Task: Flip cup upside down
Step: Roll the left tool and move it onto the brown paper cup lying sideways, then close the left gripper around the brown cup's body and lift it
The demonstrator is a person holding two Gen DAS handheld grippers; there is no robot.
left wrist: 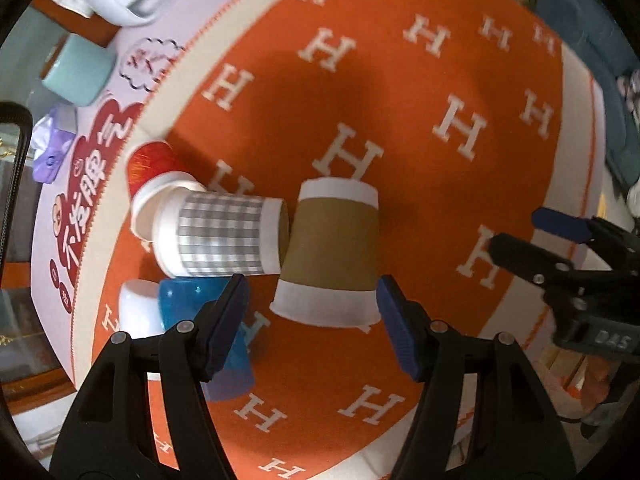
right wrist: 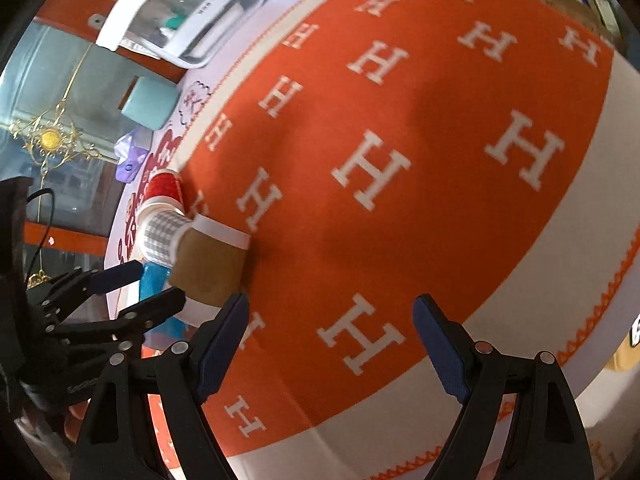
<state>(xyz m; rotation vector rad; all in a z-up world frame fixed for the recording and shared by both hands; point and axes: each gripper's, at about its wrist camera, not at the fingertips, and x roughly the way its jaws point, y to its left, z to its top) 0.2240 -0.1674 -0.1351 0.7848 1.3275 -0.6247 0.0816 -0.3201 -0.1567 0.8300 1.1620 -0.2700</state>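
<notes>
A brown paper cup (left wrist: 334, 252) with white bands stands on the orange cloth, its wide rim down; it also shows in the right wrist view (right wrist: 208, 268). My left gripper (left wrist: 312, 308) is open, its blue pads on either side of the cup's lower rim, not touching it. A grey-checked cup (left wrist: 220, 236) lies on its side against the brown cup, nested in a red cup (left wrist: 150, 164). A blue cup (left wrist: 188, 304) lies by my left finger. My right gripper (right wrist: 328, 344) is open and empty over the cloth, right of the cups.
The orange cloth with white H letters (left wrist: 420, 128) covers a round table. A teal box (left wrist: 78, 70) and a white appliance (right wrist: 180, 12) stand at the far left edge. The right gripper shows in the left wrist view (left wrist: 516, 232).
</notes>
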